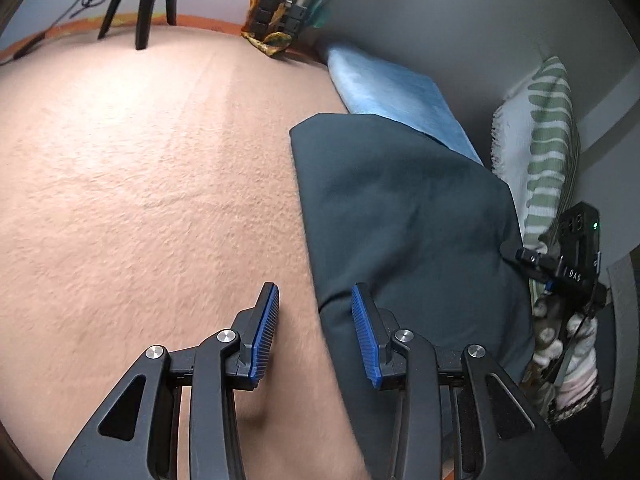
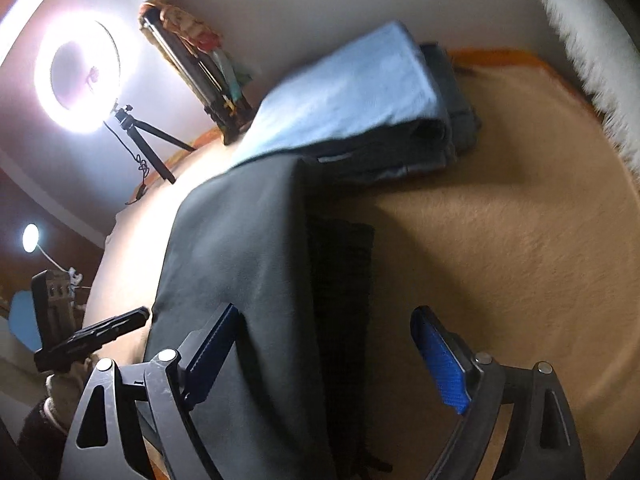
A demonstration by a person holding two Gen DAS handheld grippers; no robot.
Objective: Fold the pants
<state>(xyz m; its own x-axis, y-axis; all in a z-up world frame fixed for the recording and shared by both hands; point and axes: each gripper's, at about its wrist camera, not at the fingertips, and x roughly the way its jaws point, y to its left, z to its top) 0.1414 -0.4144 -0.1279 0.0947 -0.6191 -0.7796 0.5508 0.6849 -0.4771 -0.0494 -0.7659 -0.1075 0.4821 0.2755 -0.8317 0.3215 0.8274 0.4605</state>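
On the peach fuzzy blanket (image 1: 140,180), the dark grey-green folded pants (image 1: 400,208) lie smooth and flat, their far end overlapping a light blue folded cloth (image 1: 392,92). Left claw (image 1: 315,336) released, straddling the pants' edge; right claw (image 2: 324,364) released over them.

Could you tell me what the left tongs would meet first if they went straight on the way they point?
Probably the left edge of the dark grey folded pants; the open left tongs straddle it, though depth is unclear.
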